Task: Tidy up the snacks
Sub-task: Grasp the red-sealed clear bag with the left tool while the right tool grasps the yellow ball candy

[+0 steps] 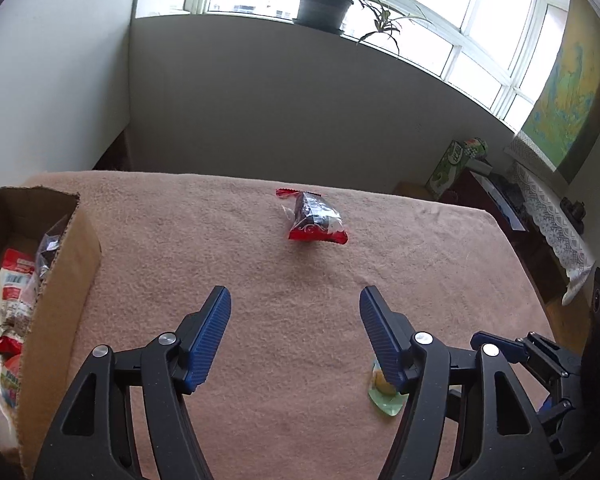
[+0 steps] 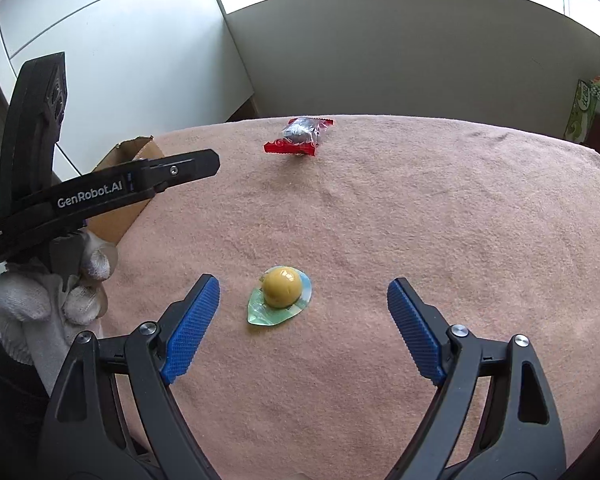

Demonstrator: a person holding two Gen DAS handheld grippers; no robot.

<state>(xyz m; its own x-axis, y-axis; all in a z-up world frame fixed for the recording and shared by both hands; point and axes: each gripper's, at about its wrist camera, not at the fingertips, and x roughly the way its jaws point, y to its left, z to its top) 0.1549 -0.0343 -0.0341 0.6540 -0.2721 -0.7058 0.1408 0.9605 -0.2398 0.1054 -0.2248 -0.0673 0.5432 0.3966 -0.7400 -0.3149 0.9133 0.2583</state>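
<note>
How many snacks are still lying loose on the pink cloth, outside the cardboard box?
2. A red-ended packet lies toward the far edge of the cloth. A yellow jelly cup sits near, just ahead of the open right tool. The box could hide another beyond it.

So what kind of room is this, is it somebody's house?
Probably a home, yes. A potted plant sits on the windowsill, a pink blanket covers the table, and a lace cloth drapes a side cabinet. A cardboard box holds snacks.
</note>
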